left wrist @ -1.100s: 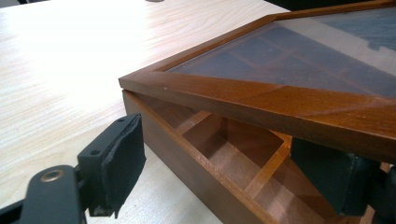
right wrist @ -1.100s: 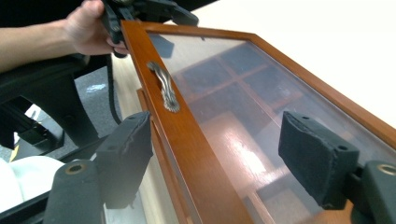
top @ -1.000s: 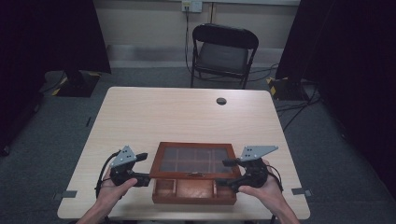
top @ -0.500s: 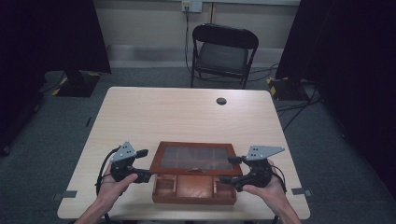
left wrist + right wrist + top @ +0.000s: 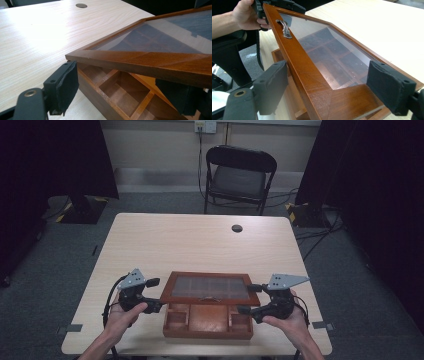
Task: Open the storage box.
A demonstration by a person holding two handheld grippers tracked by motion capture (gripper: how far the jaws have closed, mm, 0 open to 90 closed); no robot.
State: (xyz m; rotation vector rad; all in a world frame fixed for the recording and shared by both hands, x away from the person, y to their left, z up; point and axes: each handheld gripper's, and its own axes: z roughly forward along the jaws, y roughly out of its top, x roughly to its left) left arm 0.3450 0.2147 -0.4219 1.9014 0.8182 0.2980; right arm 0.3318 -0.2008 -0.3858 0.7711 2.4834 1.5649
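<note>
Change since earlier frames: lid [image 5: 210, 288] now raised further off the wooden box [image 5: 208, 319]; right gripper's jaws have just been opening, with the lid's corner between them.
Box position: on the table [image 5: 200, 245], at its near edge, between both hands.
Lid: glass-paned, tilted up at the near side, metal handle [image 5: 284, 28] on its front rail.
Left gripper [image 5: 152, 295]: at the lid's left corner; one pad [image 5: 65, 85] below the frame, grip not discernible.
Right gripper [image 5: 250, 299]: released, pads astride the lid's right corner, clear of the wood.
Advice: keep both corners level and lift evenly to avoid twisting the lid.
</note>
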